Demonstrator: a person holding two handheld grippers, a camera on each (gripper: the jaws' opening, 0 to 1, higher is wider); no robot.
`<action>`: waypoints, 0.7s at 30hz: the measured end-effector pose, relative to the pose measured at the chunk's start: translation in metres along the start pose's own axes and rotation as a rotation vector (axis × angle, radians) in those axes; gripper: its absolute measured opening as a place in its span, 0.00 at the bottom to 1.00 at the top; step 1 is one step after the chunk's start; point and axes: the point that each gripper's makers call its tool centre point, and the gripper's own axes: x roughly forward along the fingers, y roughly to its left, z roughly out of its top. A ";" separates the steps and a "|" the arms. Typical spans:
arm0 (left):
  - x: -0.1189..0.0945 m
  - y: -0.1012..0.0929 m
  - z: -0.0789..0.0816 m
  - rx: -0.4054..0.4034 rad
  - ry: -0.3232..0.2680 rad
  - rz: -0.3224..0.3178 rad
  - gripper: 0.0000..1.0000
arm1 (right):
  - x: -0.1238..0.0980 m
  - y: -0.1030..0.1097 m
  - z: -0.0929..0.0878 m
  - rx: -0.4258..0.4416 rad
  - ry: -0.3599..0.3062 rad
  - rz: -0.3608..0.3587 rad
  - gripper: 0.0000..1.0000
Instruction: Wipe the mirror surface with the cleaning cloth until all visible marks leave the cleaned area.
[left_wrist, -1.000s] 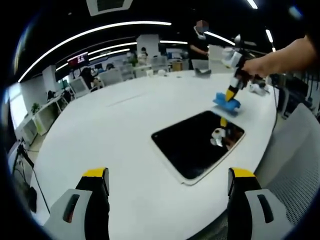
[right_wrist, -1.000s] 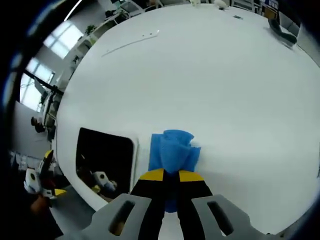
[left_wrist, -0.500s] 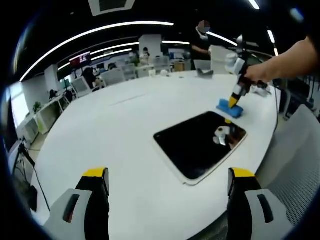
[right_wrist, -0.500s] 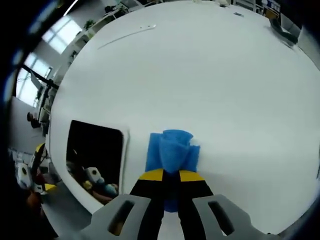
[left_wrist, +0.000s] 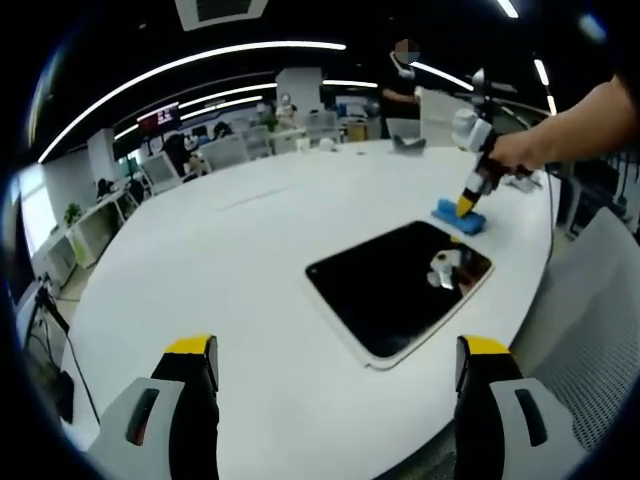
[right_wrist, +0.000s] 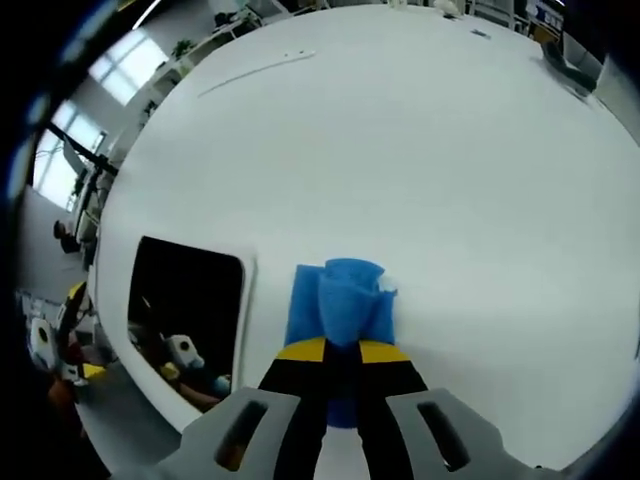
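Observation:
A dark rectangular mirror (left_wrist: 398, 285) with a white rim lies flat on the round white table (left_wrist: 230, 260), near its right edge. The blue cleaning cloth (left_wrist: 460, 217) rests on the table just past the mirror's far corner. My right gripper (left_wrist: 467, 205), held by a person's hand, is shut on the cloth from above. In the right gripper view the cloth (right_wrist: 338, 305) bunches up between the shut jaws (right_wrist: 342, 352), with the mirror (right_wrist: 185, 305) to its left. My left gripper (left_wrist: 335, 365) stands open over the near table, short of the mirror.
A person stands behind the table's far side (left_wrist: 400, 85). A small dark object (left_wrist: 405, 145) lies at the far edge. Desks and chairs fill the office beyond. The table edge drops off right beside the mirror (left_wrist: 520, 300).
The right gripper with the cloth shifted slightly away from the mirror's corner, then held nearly still. The left gripper has stayed put.

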 end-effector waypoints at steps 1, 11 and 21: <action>0.000 0.000 0.000 0.000 -0.001 0.000 0.99 | 0.000 0.001 0.000 -0.007 -0.007 0.001 0.05; 0.001 -0.005 0.001 0.015 0.004 -0.016 0.99 | -0.022 0.019 0.006 -0.105 -0.141 0.078 0.38; -0.002 -0.002 0.006 -0.015 -0.027 -0.001 0.99 | -0.053 0.026 -0.016 -0.174 -0.406 0.137 0.80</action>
